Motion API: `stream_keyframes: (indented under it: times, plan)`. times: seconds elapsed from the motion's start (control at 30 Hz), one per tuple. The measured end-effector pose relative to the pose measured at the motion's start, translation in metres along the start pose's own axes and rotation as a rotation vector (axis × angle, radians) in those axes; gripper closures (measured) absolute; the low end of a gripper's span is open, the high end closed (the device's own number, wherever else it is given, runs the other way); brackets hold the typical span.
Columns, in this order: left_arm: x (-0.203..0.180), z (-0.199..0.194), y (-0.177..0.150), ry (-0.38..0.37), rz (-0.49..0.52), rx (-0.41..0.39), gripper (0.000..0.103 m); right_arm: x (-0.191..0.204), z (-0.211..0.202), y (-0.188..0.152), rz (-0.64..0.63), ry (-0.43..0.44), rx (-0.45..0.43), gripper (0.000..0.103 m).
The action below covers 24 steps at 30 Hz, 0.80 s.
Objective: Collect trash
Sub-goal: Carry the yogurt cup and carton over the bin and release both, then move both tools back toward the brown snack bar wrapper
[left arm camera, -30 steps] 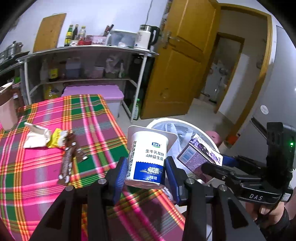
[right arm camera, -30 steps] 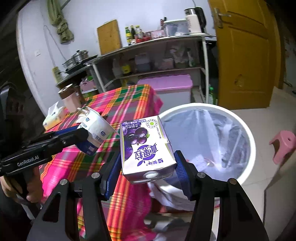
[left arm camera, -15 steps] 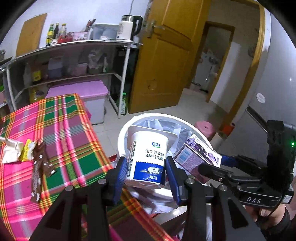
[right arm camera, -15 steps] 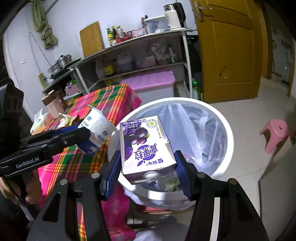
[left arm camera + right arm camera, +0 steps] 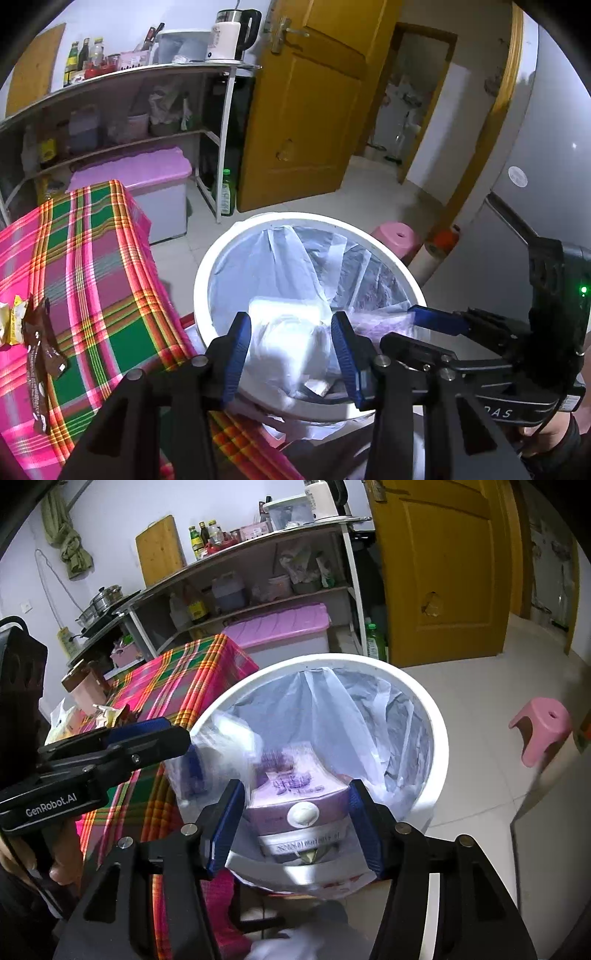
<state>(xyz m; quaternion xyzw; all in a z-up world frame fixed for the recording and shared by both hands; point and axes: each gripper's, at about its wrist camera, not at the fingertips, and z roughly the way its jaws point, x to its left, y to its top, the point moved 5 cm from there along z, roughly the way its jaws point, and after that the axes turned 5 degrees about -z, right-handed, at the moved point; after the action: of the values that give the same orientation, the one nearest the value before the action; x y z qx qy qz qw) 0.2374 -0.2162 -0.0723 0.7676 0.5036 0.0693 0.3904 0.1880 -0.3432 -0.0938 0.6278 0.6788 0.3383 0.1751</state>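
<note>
A tiled kitchen floor (image 5: 480, 716) lies open to the right of a white bin (image 5: 437, 716), which stands against the plaid tablecloth's edge (image 5: 147, 266). Left gripper (image 5: 291, 350) and right gripper (image 5: 297, 821) hover over the rim, fingers spread. A blurred yogurt cup (image 5: 291, 339) and purple carton (image 5: 299, 794) drop loose inside.
</note>
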Motion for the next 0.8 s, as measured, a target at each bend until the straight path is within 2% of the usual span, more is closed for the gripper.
stream_keyframes:
  times: [0.33, 0.8]
  plan:
    - [0.017, -0.026, -0.005, 0.011, -0.066, -0.045, 0.058, 0.009, -0.013, 0.005, -0.009, 0.002, -0.04, 0.045]
    - [0.055, -0.082, -0.038, 0.096, -0.141, -0.11, 0.058, 0.06, -0.03, 0.002, -0.079, 0.078, -0.071, 0.045]
